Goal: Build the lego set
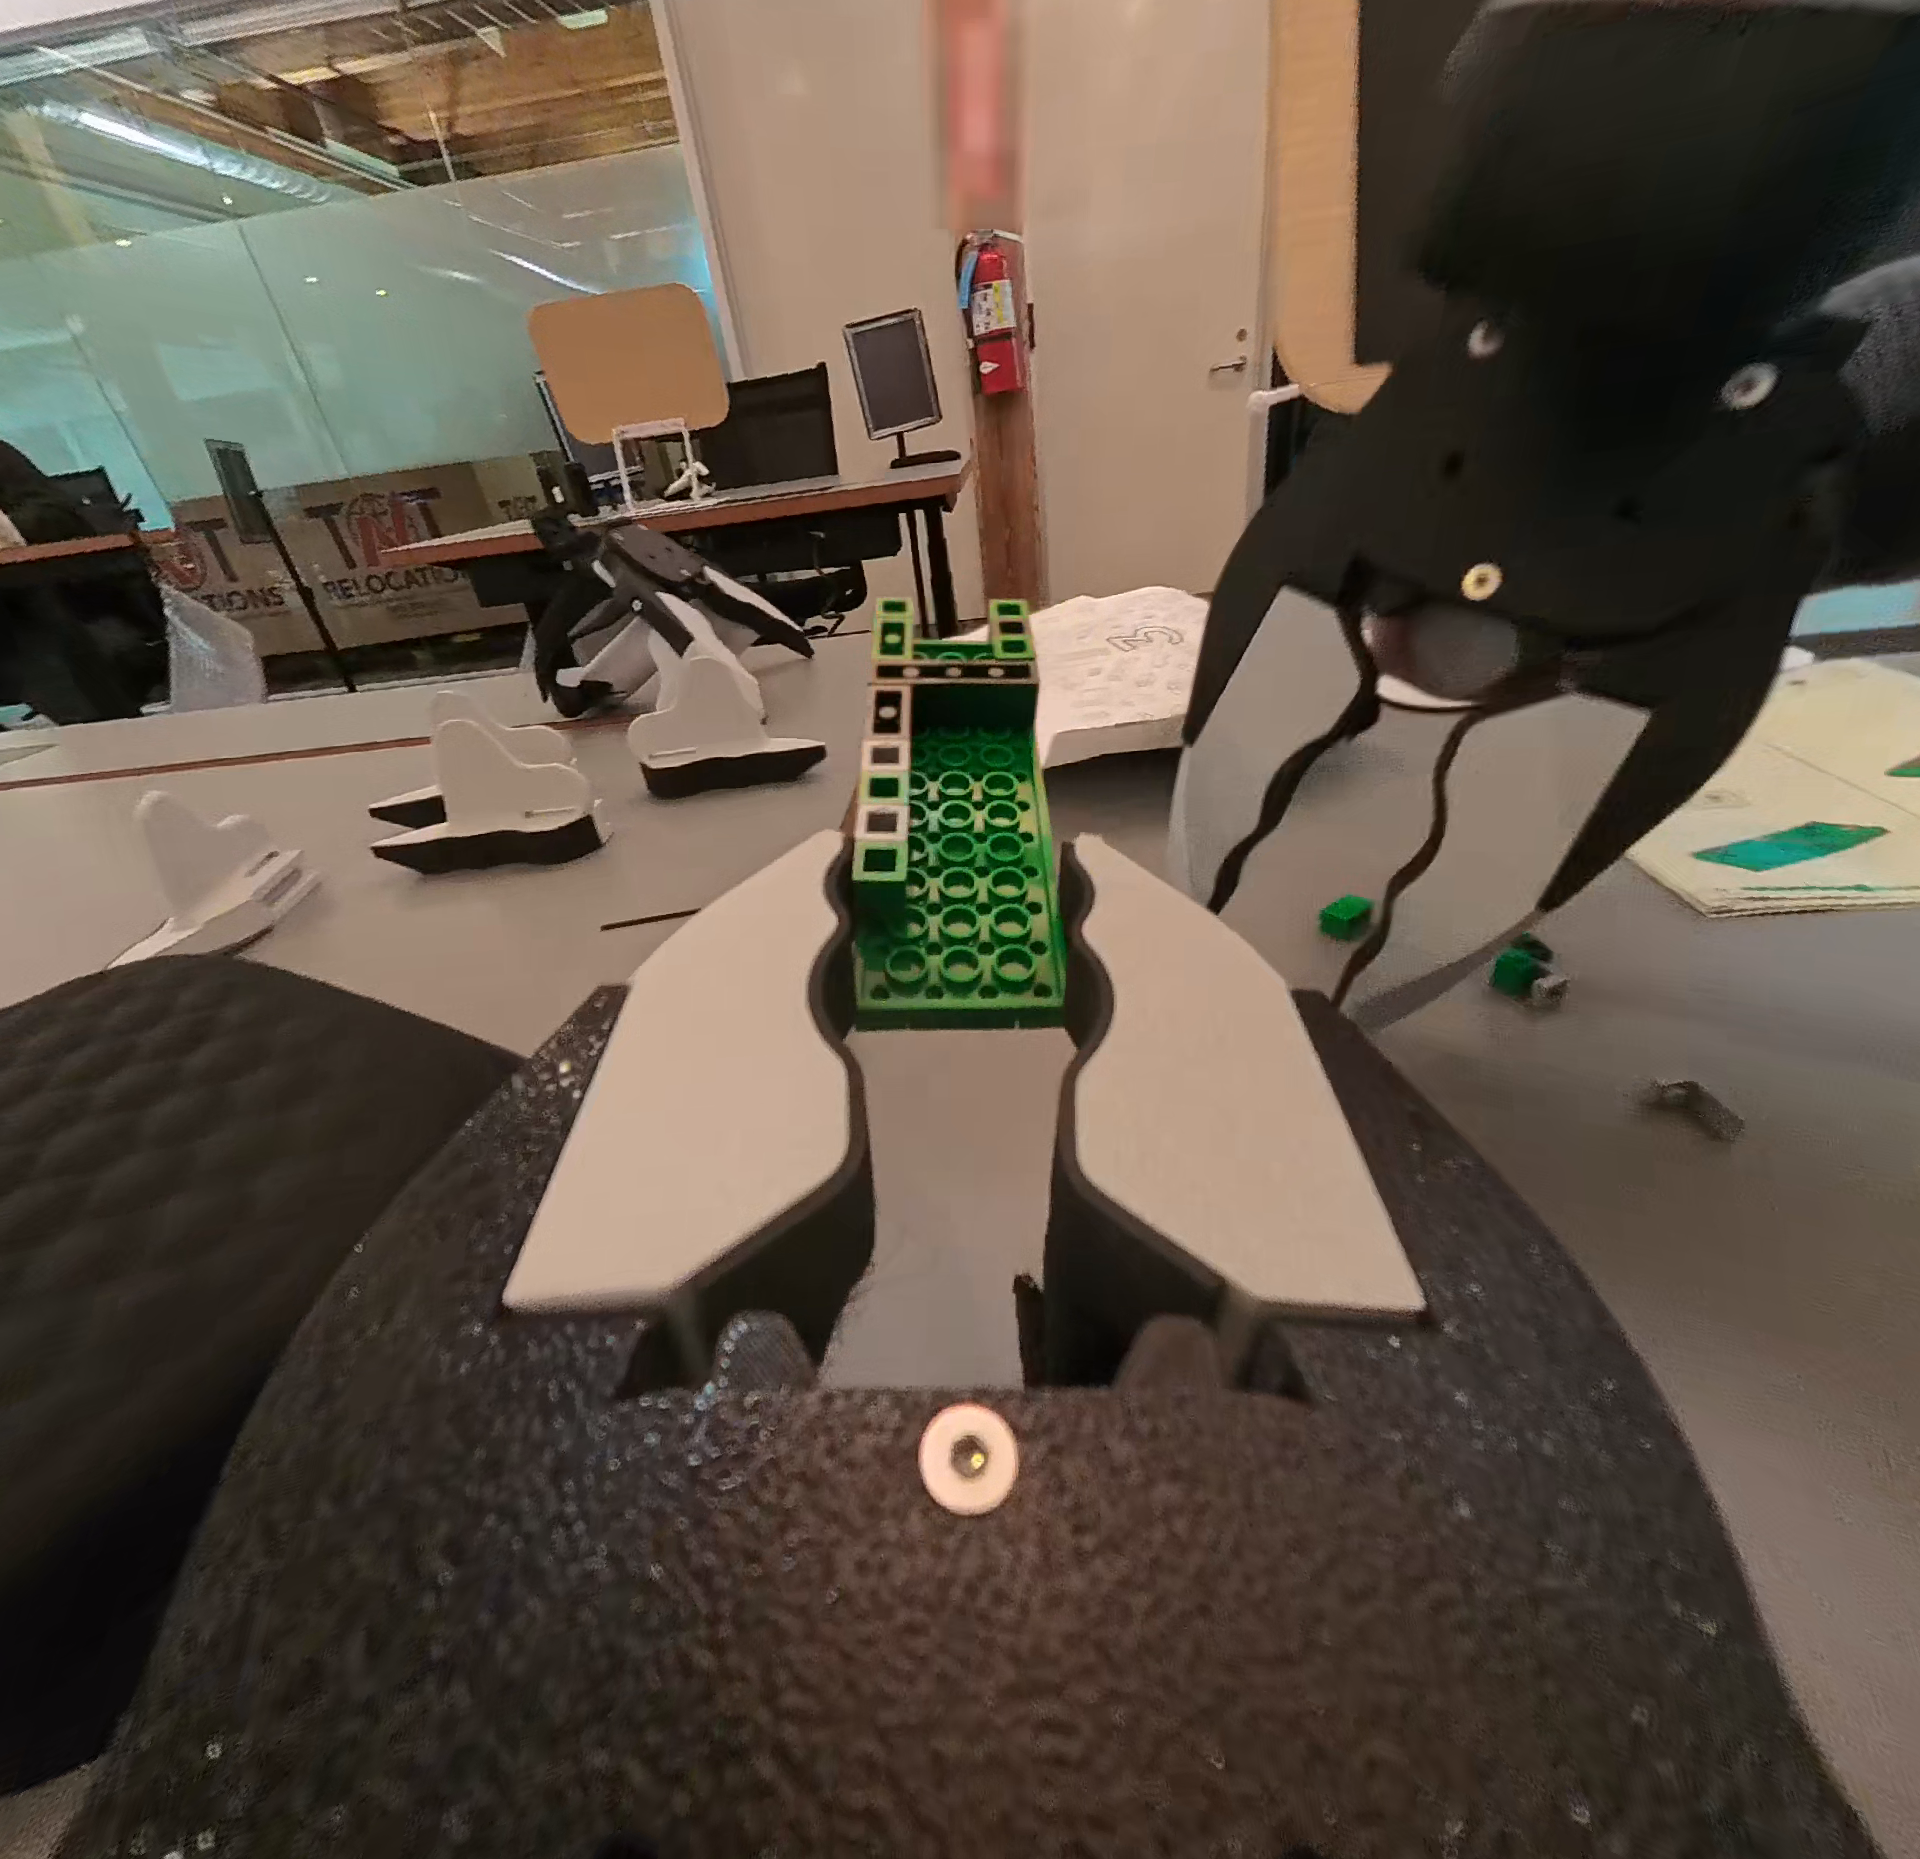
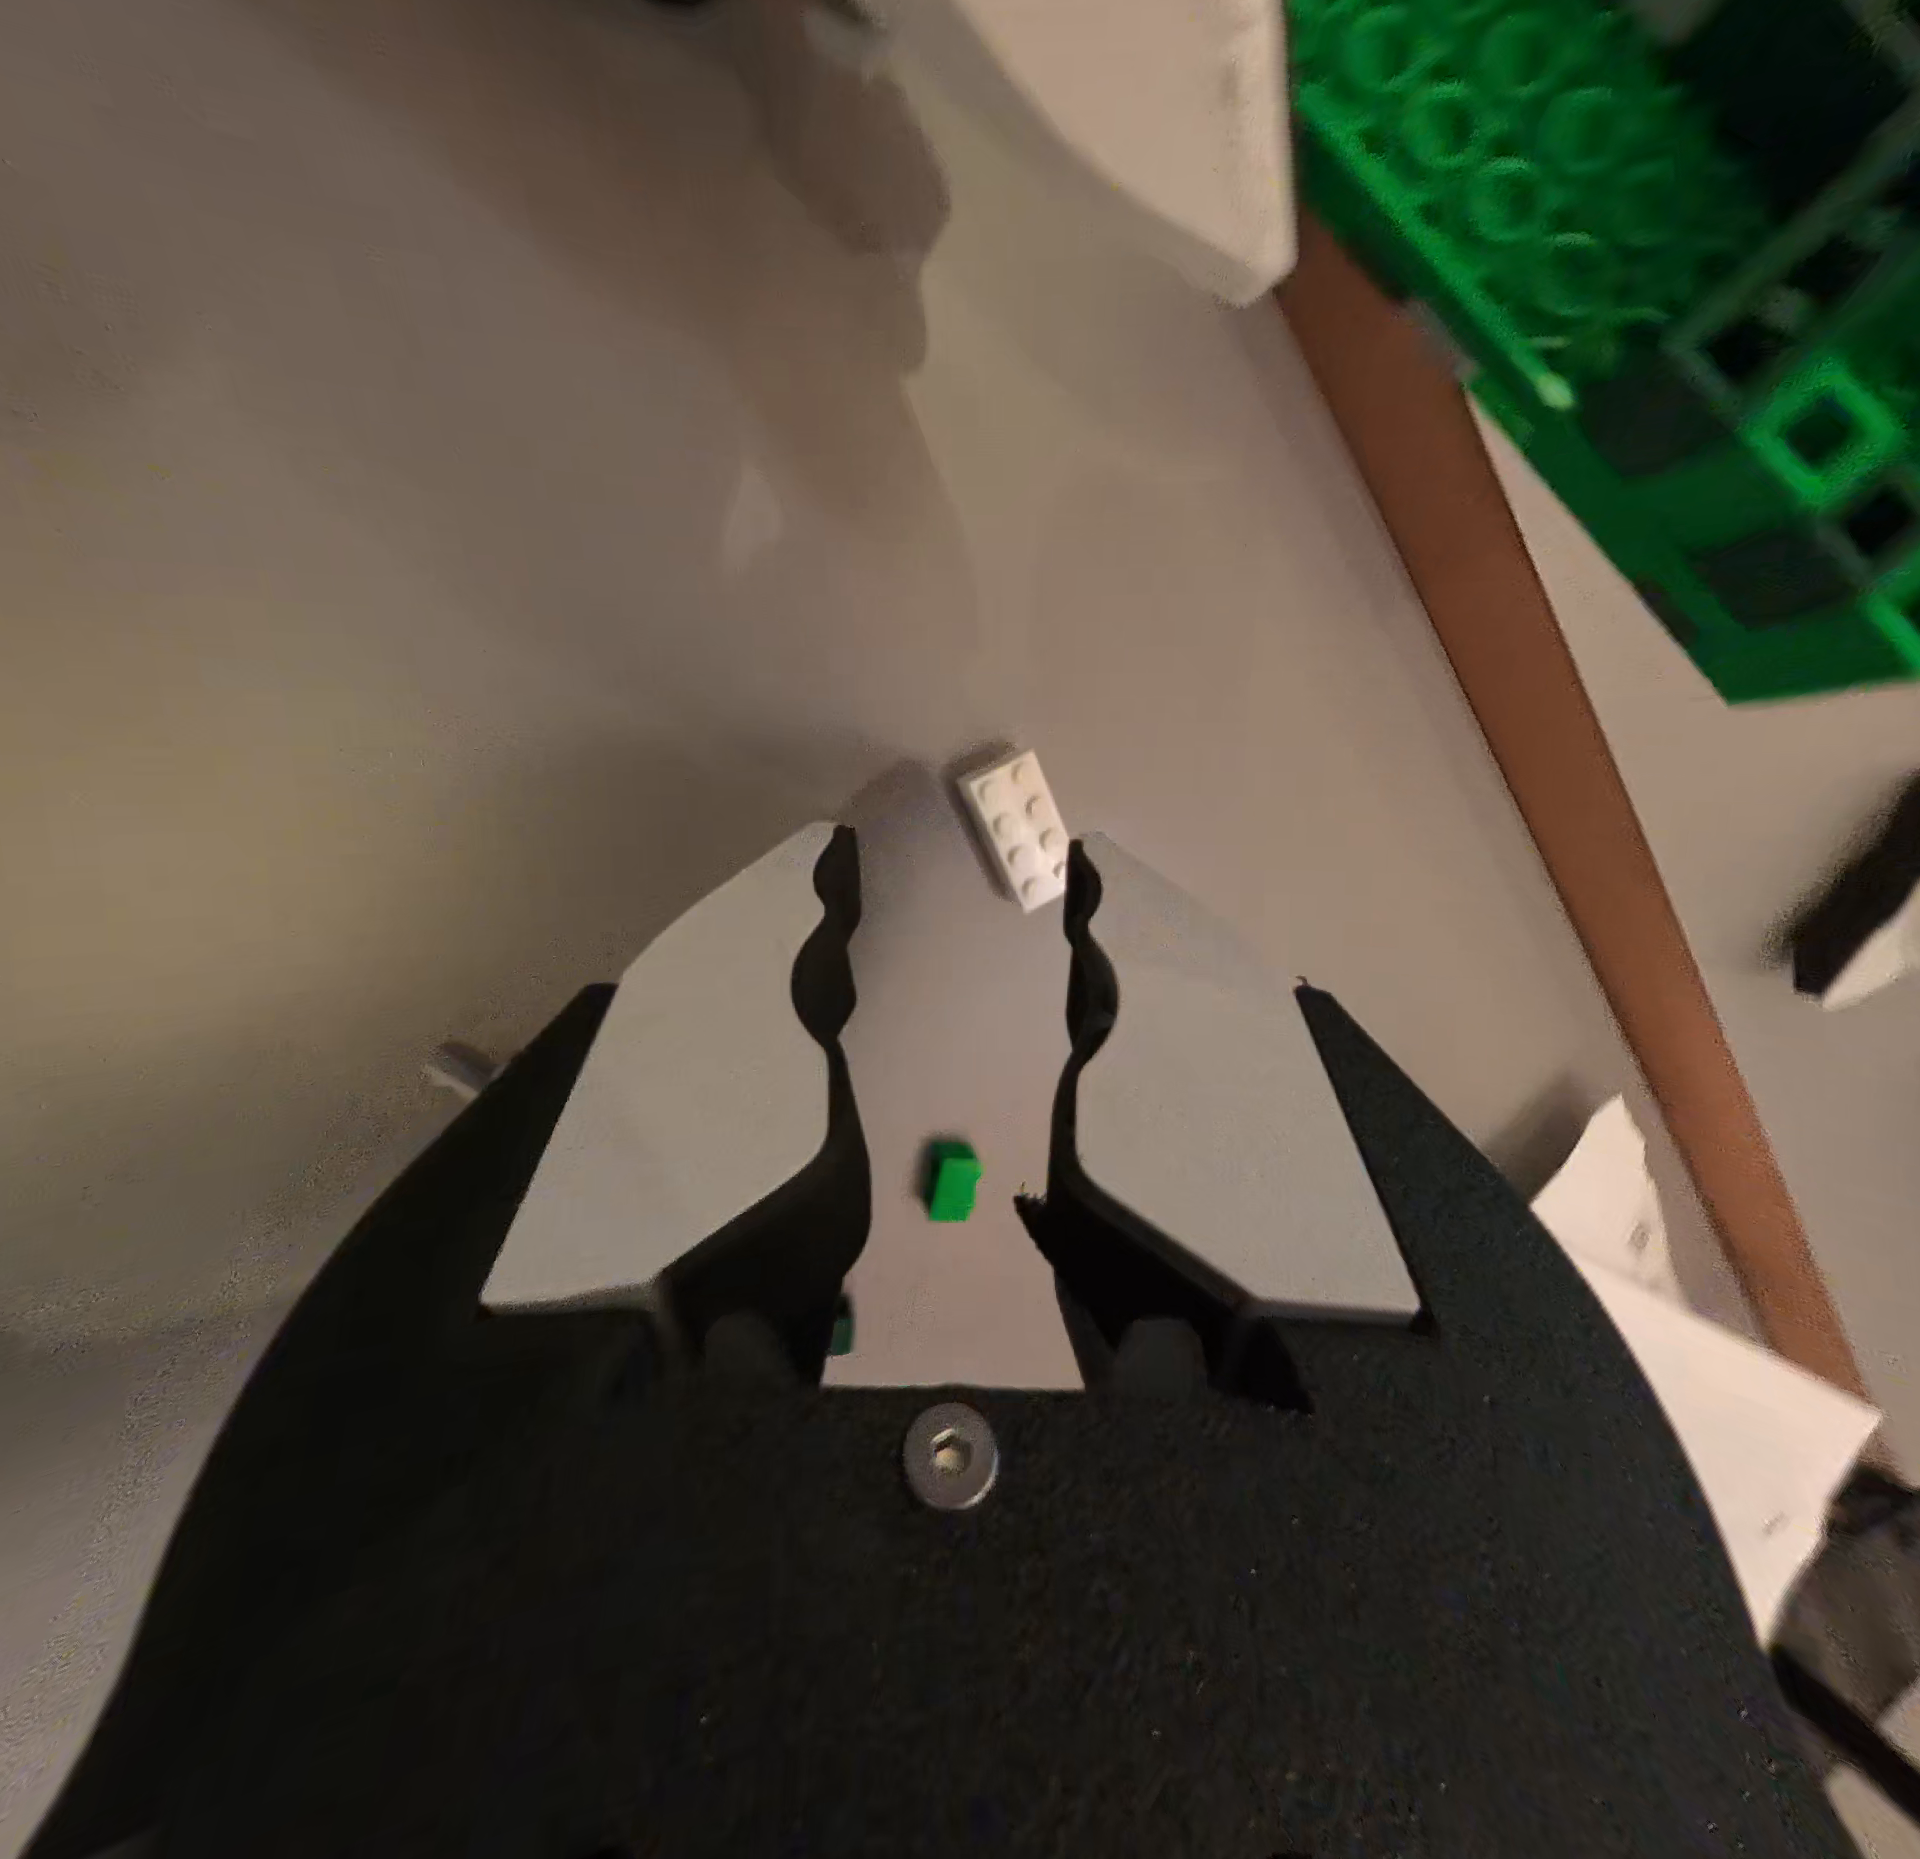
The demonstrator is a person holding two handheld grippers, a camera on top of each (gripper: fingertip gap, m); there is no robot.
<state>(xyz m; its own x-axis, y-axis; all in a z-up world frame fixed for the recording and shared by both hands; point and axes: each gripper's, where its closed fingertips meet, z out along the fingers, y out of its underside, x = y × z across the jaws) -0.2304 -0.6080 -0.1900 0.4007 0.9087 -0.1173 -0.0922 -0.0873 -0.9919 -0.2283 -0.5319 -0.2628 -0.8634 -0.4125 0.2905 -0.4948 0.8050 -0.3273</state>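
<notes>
My left gripper (image 1: 961,853) is shut on the green lego build (image 1: 961,833), a studless underside plate with green, white and black bricks along one edge, held above the grey table. The build also shows blurred in the right wrist view (image 2: 1621,282) at the upper right. My right gripper (image 2: 961,843) is open and empty, pointing down at the table; it also shows in the left wrist view (image 1: 1382,926) at the right. A white 2x4 plate (image 2: 1013,822) lies just beyond its fingertips. A small green brick (image 2: 951,1191) lies between its fingers on the table.
Loose small green bricks (image 1: 1345,916) and a grey piece (image 1: 1694,1108) lie on the table at right. Instruction sheets (image 1: 1122,666) and a paper with green print (image 1: 1787,843) lie behind. Spare white-and-black gripper fingers (image 1: 499,801) stand at left. A brown table seam (image 2: 1538,687) runs diagonally. The grey piece (image 1: 1694,1108) is closer to my right gripper, around 8 cm from its tips; the left tips are 20 cm off.
</notes>
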